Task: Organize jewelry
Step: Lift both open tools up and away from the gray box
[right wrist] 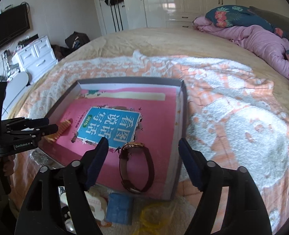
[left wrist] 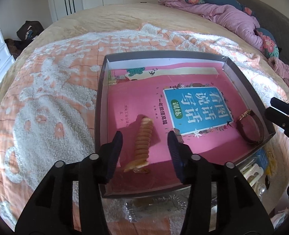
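A shallow grey box (left wrist: 101, 98) (right wrist: 181, 117) lies on the bed with a pink book (left wrist: 199, 109) (right wrist: 109, 125) flat inside it. An amber beaded bracelet (left wrist: 142, 148) (right wrist: 61, 128) rests on the book. My left gripper (left wrist: 144, 137) (right wrist: 52, 125) stands open around it, and its pads do not touch the beads. A watch with a brown strap (left wrist: 250, 129) (right wrist: 132, 145) lies at the box's near right corner. My right gripper (right wrist: 143, 142) (left wrist: 271, 107) is open above it, with clear gaps on both sides.
In front of the box lie a blue block (right wrist: 119, 207), yellow rings (right wrist: 150, 217), a white item (right wrist: 95, 203) and a clear plastic bag (left wrist: 154, 205). A pink quilt (left wrist: 232, 15) is heaped at the far right. White drawers (right wrist: 36, 56) stand beside the bed.
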`<move>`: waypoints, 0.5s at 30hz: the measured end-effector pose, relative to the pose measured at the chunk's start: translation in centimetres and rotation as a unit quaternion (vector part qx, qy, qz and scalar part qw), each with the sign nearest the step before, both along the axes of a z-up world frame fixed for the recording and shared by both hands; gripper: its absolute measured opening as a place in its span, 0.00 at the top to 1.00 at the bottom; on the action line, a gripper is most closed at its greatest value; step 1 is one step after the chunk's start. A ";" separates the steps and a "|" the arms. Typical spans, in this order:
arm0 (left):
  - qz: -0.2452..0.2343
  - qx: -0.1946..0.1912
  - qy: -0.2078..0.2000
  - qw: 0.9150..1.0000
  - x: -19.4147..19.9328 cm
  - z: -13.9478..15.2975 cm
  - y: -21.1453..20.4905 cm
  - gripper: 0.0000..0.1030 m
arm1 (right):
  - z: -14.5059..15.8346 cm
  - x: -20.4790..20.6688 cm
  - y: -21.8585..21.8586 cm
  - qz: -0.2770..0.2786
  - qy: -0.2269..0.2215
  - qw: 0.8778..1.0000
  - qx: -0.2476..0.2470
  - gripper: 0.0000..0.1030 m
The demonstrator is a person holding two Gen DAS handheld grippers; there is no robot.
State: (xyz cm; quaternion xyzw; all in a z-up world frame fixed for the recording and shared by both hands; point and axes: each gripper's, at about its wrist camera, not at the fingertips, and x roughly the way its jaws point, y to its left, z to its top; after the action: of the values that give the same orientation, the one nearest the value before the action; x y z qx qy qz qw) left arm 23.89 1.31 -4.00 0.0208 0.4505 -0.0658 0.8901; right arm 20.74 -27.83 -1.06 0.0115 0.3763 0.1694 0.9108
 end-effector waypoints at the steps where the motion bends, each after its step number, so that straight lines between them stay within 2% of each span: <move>1: 0.001 -0.002 -0.001 1.000 -0.2 0.2 0.0 0.49 | 0.3 -0.3 -0.3 -0.003 -0.004 1.000 0.002 0.25; 4: 0.002 -0.002 -0.006 1.000 -0.6 1.0 0.0 0.43 | 1.0 -1.5 -1.0 -0.013 -0.015 1.000 0.008 0.21; 5: 0.001 -0.005 -0.009 1.000 -0.8 1.3 0.0 0.39 | 1.3 -1.9 -1.1 -0.014 -0.019 1.000 0.010 0.20; 6: 0.002 -0.007 -0.012 1.000 -1.1 1.7 0.0 0.30 | 1.6 -2.3 -1.3 -0.017 -0.023 1.000 0.011 0.18; 8: 0.003 -0.014 -0.019 1.000 -1.7 2.7 0.1 0.25 | 2.2 -3.3 -1.8 -0.020 -0.031 0.999 0.016 0.17; 10: 0.007 -0.019 -0.027 0.999 -2.2 3.6 0.4 0.15 | 2.6 -4.0 -2.1 -0.021 -0.034 0.999 0.022 0.16; 15: 0.018 -0.027 -0.053 0.998 -4.2 6.3 1.1 0.11 | 3.8 -5.9 -2.6 -0.020 -0.048 0.998 0.030 0.15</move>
State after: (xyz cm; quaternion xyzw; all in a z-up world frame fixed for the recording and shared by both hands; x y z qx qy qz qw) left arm 19.65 2.44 2.32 -0.0078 0.4009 -0.0604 0.9141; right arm 14.85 -30.42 2.71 0.0382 0.3270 0.1629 0.9301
